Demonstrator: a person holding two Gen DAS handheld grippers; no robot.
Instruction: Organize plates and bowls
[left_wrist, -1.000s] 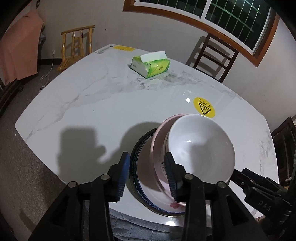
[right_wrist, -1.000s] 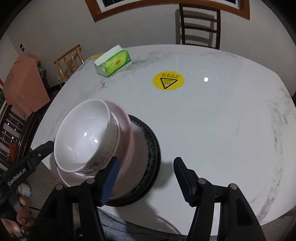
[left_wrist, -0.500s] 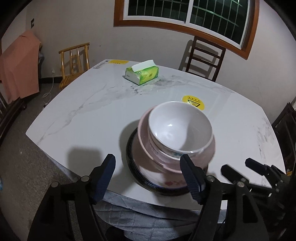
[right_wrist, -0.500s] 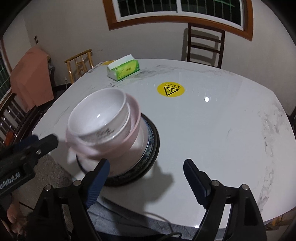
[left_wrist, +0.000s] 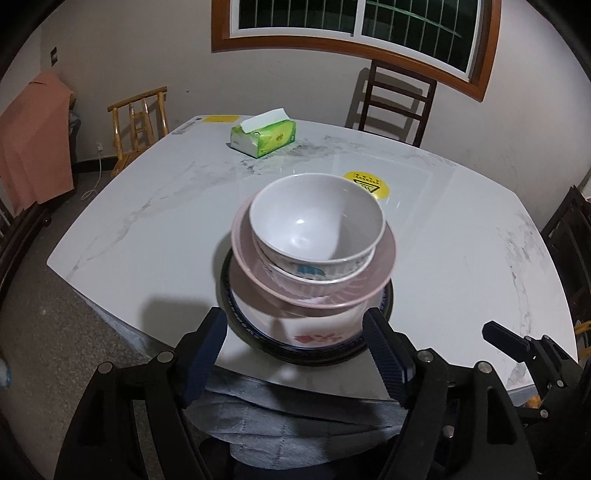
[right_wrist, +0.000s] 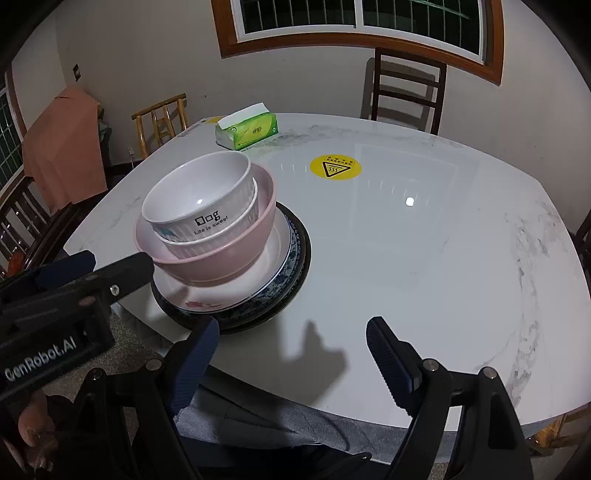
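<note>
Bowls and plates are sitting in one stack near the front edge of the marble table (left_wrist: 147, 206), and I am holding both grippers spread wide and empty.

The white bowl (left_wrist: 314, 221) is nesting in a second ribbed white bowl (right_wrist: 210, 240), which is sitting in the pink bowl (right_wrist: 229, 254); the pink bowl is leaning a little on the white flowered plate (left_wrist: 314, 332), over a blue-patterned plate (right_wrist: 280, 284) and a dark plate (left_wrist: 317, 360) at the bottom. I am keeping my left gripper (left_wrist: 295, 350) just in front of the stack, its blue pads flanking the plates without touching them. I am keeping my right gripper (right_wrist: 291, 354) over bare tabletop just right of the stack, gripping nothing. A green tissue box (left_wrist: 264, 134) is lying well beyond the stack, and a yellow warning sticker (right_wrist: 335, 167) is showing behind it.
</note>
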